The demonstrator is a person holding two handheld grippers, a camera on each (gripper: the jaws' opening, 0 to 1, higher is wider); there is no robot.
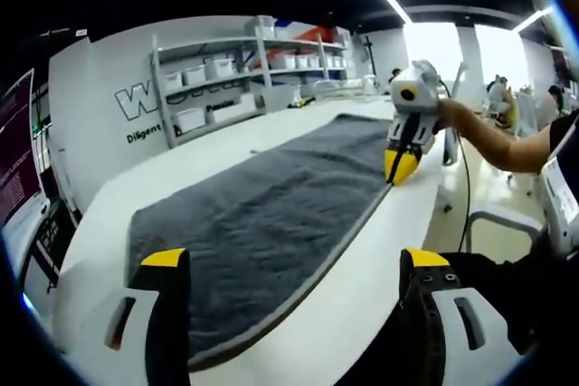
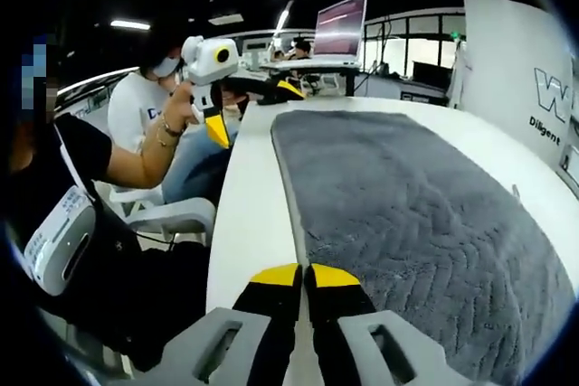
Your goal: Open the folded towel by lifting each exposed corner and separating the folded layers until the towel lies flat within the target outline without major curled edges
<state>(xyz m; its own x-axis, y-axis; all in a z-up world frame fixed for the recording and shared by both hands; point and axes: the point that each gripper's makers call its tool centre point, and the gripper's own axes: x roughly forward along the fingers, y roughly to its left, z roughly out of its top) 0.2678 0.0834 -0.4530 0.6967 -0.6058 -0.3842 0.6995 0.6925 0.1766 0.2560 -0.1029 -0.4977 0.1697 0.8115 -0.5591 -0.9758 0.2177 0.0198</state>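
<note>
— Lying along the white table [image 1: 362, 314], the grey towel [image 1: 262, 214] is spread out as a long strip, its paler hemmed edge running close to the table's near side. Where are the grippers?

— The left gripper [image 1: 294, 264] hangs over one end of the towel, its yellow-tipped jaws spread wide with nothing between them. In the right gripper view it appears at the far end of the table, held up in the person's hand [image 2: 176, 115], tips off the cloth.

— And the other one?

— The right gripper [image 2: 303, 276] has its two jaws pressed together just over the table beside the towel's hem; whether any cloth is pinched there cannot be told. In the left gripper view it points down with its yellow tips at the towel's edge.

— Anything behind?

— Metal shelving [image 1: 244, 70] with white bins stands against a lettered wall, and a monitor [image 2: 339, 24] glows beyond the table's far end.
</note>
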